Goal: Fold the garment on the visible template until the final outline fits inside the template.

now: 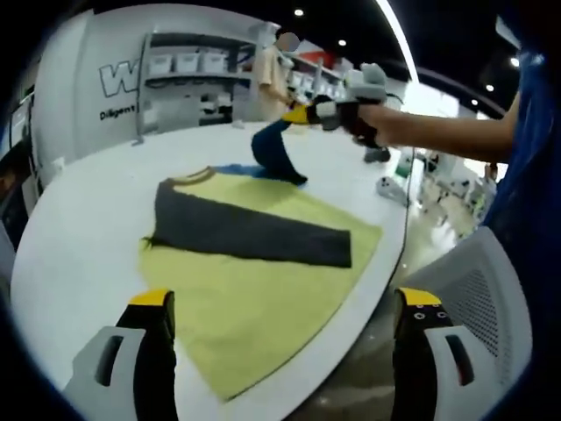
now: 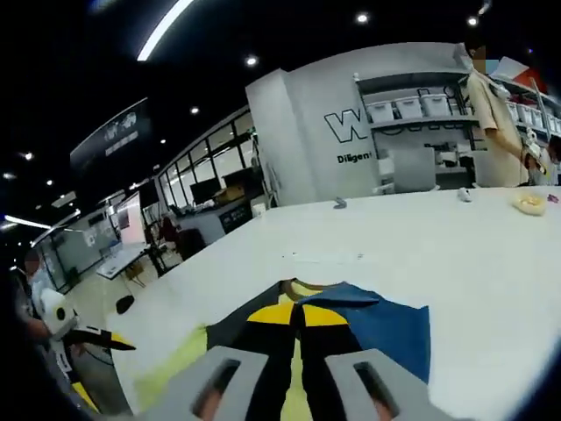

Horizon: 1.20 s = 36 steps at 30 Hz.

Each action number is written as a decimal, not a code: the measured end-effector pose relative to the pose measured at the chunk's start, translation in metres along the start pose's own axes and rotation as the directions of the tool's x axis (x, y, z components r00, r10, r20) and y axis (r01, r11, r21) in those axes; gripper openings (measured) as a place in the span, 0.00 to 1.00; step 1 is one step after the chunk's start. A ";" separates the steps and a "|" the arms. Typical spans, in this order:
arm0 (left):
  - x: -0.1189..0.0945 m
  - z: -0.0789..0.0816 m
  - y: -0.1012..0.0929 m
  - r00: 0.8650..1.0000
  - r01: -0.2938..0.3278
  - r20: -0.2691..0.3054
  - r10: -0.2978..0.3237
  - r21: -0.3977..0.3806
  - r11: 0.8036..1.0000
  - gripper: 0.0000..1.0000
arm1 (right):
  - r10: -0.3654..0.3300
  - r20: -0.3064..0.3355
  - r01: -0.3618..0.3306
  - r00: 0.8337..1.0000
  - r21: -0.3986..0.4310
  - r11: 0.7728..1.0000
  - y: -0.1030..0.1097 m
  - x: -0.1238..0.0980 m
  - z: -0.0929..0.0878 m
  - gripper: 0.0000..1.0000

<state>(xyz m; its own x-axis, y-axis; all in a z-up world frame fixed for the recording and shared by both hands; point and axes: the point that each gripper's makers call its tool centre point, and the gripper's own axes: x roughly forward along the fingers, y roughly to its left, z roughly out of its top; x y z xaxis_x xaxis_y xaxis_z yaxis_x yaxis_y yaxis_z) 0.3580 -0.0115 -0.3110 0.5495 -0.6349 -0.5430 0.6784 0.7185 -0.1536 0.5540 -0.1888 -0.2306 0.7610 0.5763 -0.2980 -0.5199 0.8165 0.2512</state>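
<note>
A dark grey garment (image 1: 250, 232) with a yellow-trimmed collar lies folded in a long band across the yellow-green template (image 1: 263, 307) on the white table (image 1: 88, 219). Its blue part (image 1: 279, 153) is pulled up off the table at the far end. My right gripper (image 1: 302, 112), held in a person's hand, is shut on that blue cloth. In the right gripper view the right gripper (image 2: 302, 314) has its jaws pressed together on the garment, with blue fabric (image 2: 386, 324) hanging to one side. My left gripper (image 1: 285, 298) hovers wide open over the template's near edge, holding nothing.
The table's curved edge (image 1: 390, 263) runs on the right, with a white mesh chair (image 1: 478, 298) beyond it. Small items (image 2: 530, 203) lie at the table's far side. Shelves with bins (image 1: 188, 66) and a standing person (image 1: 272, 74) are behind.
</note>
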 end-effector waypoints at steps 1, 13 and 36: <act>-0.001 0.001 -0.001 1.000 -0.001 0.001 0.001 0.002 1.000 0.99 | 0.026 -0.011 -0.026 1.000 -0.008 1.000 0.012 0.004 -0.005 0.00; -0.003 -0.006 0.002 1.000 -0.012 -0.008 0.012 0.007 1.000 0.98 | 0.247 -0.048 -0.247 0.968 -0.009 0.969 0.103 0.005 -0.040 0.00; 0.000 -0.011 -0.002 1.000 0.001 -0.025 -0.001 0.017 1.000 0.98 | 0.470 -0.204 -0.494 0.859 -0.089 0.865 0.157 -0.038 -0.104 0.00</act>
<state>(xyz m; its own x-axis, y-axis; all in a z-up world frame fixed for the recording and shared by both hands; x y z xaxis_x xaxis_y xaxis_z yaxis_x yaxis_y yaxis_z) 0.3509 -0.0102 -0.3202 0.5364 -0.6280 -0.5638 0.6874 0.7127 -0.1399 0.4031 -0.0785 -0.2753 0.3300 0.8860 -0.3257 -0.8602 0.4243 0.2828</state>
